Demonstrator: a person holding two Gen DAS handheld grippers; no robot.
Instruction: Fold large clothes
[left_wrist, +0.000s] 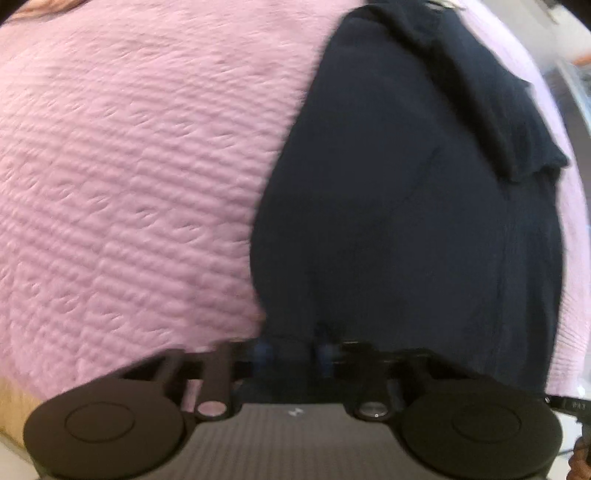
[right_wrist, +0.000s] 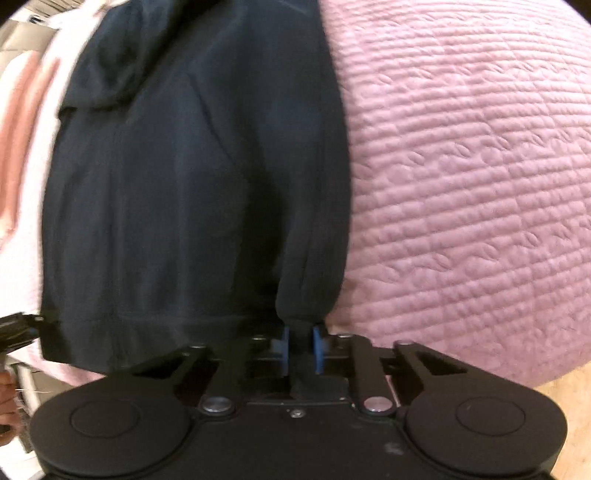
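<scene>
Dark navy garment spread lengthwise on pink quilt, running from 6 o'clock up to 12 in both wrist views; already narrowed, with a sleeve laid back over the body toward 1 o'clock in the left view.

Right gripper nearly closed, blue pads pinching a bunched tuck of hem at its 6 o'clock corner. Left gripper also narrowed, pads at the near hem edge with cloth between them, apparently clamped; blur hides how deep the bite goes.

Likely next: lifting the hem and carrying it toward 12 o'clock for a crosswise fold.

Risks, as judged:
- Shallow bite at left, so hem slipping out mid-lift and leaving a skewed fold.
- Only the top layer caught at right, so layers separating and the side fold opening.
- Uneven lift between grippers, dragging the sleeve off the body.
- Quilt texture gripping the fabric, rucking it instead of letting it slide.
- Quilt pinched along with the hem.
</scene>
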